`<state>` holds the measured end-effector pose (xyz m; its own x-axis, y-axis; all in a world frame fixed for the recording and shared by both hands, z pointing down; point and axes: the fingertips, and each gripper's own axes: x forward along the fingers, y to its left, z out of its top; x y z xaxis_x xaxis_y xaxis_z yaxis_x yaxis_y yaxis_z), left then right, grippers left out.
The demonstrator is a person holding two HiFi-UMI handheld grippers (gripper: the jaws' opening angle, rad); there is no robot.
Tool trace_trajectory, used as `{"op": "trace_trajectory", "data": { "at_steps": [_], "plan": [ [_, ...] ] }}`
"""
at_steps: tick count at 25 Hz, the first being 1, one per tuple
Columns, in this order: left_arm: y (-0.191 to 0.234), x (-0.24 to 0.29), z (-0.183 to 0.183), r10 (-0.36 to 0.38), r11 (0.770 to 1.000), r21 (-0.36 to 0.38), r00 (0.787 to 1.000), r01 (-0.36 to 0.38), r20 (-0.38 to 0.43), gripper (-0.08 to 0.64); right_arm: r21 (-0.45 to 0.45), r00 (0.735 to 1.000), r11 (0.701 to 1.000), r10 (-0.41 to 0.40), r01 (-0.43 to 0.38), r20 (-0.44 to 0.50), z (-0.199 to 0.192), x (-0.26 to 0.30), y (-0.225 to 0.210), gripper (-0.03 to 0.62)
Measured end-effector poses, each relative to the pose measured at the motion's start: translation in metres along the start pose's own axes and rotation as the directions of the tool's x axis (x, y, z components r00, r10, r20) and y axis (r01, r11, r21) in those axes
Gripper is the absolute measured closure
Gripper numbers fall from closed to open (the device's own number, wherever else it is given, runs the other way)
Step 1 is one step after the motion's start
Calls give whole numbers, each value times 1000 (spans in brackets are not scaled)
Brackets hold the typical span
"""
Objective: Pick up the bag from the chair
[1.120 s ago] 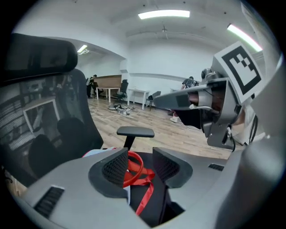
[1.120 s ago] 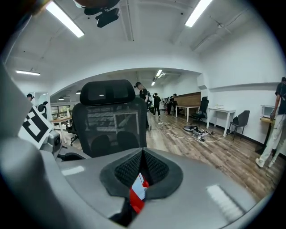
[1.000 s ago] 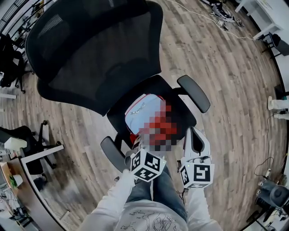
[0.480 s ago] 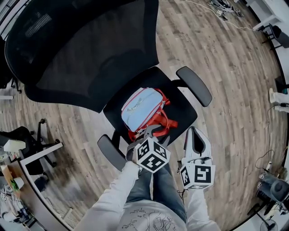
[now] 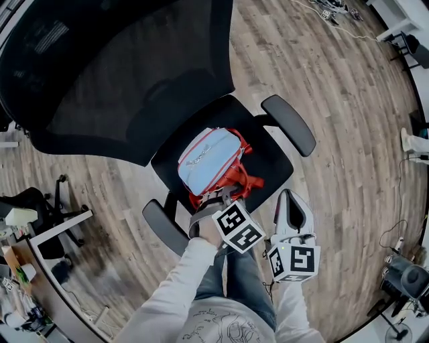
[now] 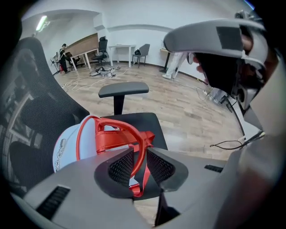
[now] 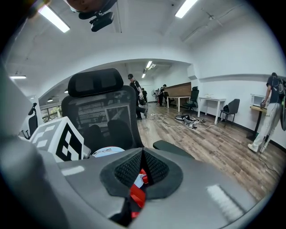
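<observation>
A light-blue bag (image 5: 204, 161) with red trim lies on the black seat (image 5: 268, 161) of an office chair. Its red handles (image 5: 244, 182) point toward me. My left gripper (image 5: 224, 197) points steeply down at the seat's front edge. In the left gripper view the left gripper (image 6: 140, 165) has one red handle (image 6: 129, 134) arching up between its pads. Its jaws have just been closing and stand close on either side, a sliver apart from the handle. My right gripper (image 5: 287, 195) hovers off the seat's right front corner. In its own view the right gripper (image 7: 142, 167) is shut, with red strap showing beyond.
The tall mesh backrest (image 5: 127, 74) rises behind the bag, and armrests (image 5: 288, 124) (image 5: 161, 226) flank the seat. My jeans-clad legs (image 5: 241, 275) stand just before the chair. A second chair (image 5: 40, 208) and a desk sit at left, cables (image 5: 335, 10) lie on the wood floor, and people stand far off.
My left gripper has sunk onto the bag's handles and tipped downward, its marker cube rolling. Its jaws have narrowed around one red handle. The right gripper has dropped slightly.
</observation>
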<state>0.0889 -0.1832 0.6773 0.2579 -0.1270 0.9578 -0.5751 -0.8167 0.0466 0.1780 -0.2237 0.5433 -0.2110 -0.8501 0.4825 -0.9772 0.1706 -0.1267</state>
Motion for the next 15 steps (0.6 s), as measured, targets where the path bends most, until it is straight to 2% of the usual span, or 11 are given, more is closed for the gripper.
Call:
{"op": "trace_trajectory", "data": {
  "at_steps": [8,11,15],
  "plan": [
    [-3,10,-9,32,997,74,998,-27,-62,509,29,1000,999,-25,26,-12,-7,-2,-12,581],
    [0,4,-5,20,999,45,1000,-19,-11,517,46,1000,999,-26,27,-18,-10,-2,-16,581],
    [0,-14,4,-57,996,-55,992,64,109,525,50,999,999,-12,14,-33,-17,-2,-15,581]
  ]
}}
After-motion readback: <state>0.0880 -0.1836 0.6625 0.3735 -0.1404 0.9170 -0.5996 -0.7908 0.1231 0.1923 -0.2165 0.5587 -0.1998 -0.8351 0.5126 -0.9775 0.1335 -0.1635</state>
